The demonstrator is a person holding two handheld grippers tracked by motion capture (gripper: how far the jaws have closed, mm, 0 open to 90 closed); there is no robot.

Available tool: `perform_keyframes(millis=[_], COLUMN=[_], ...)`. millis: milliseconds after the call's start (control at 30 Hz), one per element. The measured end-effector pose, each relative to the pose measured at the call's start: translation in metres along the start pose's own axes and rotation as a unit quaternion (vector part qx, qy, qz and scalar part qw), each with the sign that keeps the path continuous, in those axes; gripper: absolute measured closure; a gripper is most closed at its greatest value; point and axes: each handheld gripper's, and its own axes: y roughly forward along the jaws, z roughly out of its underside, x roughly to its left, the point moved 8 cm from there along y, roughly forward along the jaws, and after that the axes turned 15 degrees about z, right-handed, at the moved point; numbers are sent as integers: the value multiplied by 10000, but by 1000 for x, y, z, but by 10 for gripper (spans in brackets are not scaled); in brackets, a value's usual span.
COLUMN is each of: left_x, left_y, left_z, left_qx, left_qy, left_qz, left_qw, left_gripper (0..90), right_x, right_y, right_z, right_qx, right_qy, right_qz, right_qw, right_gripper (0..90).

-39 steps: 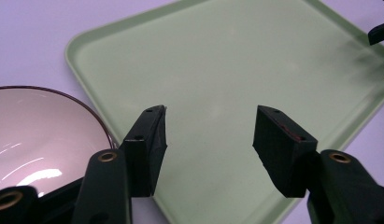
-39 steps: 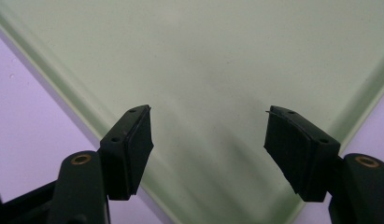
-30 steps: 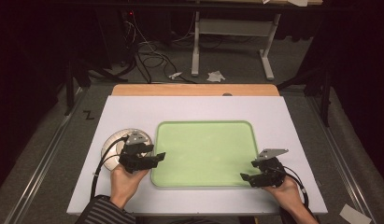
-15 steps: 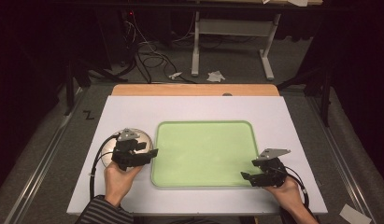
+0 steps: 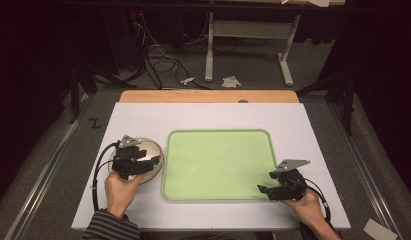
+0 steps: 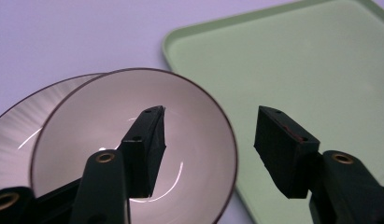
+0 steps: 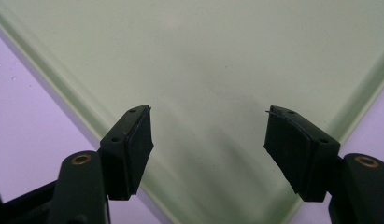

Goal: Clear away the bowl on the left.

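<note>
We hold the left gripper (image 5: 143, 161) over the bowl (image 5: 154, 150), which sits on the table (image 5: 143, 120) just left of the green tray (image 5: 218, 137). In the left gripper view its jaws stand open, one above the inside of the bowl (image 6: 110, 107), the other out past the rim above the tray (image 6: 297, 56). Our right gripper (image 5: 265, 189) rests at the tray's near right corner, jaws open and holding nothing, with the tray (image 7: 203, 56) beneath them.

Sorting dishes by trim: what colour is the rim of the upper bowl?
The upper bowl is pale pinkish-white with a thin dark brown rim, clearest in the left gripper view.
</note>
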Motion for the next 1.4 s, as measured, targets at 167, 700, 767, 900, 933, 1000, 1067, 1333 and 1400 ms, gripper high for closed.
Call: perform_keyframes(millis=[167,700,767,900,933,1000,1067,1333,1400], left_x=[18,68,71,78,78,80,82,88,89], left_y=[-10,-29,-26,-19,-18,-16,-13,-5,-4], left_z=[1,10,14,20,20,22,24,29,29], left_qx=[-99,-264,-149,112,151,268,353,630,658], left_qy=[-234,-973,-1069,-1217,-1257,-1263,-1294,-1428,-1449], left_qz=[-229,-807,-824,-825,-853,-925,-985,-1045,-1058], left_qw=[9994,9916,9907,9891,9883,9873,9861,9822,9816], left_gripper=[419,411,411,427,431,456,472,522,534], right_x=[0,2,2,1,1,1,2,2,2], right_y=[1,1,1,2,2,2,3,3,3], right_z=[1,1,1,1,1,2,1,1,1], right_qx=[41,90,87,90,85,99,89,95,91], right_qy=[-16,-70,-101,-79,-76,-91,-48,-75,-95], right_qz=[4,-33,-23,-29,-32,-30,-20,-58,-56], right_qw=[10000,9999,9999,9999,9999,9999,9999,9999,9999], right_gripper=[335,336,336,336,336,336,336,336,336])
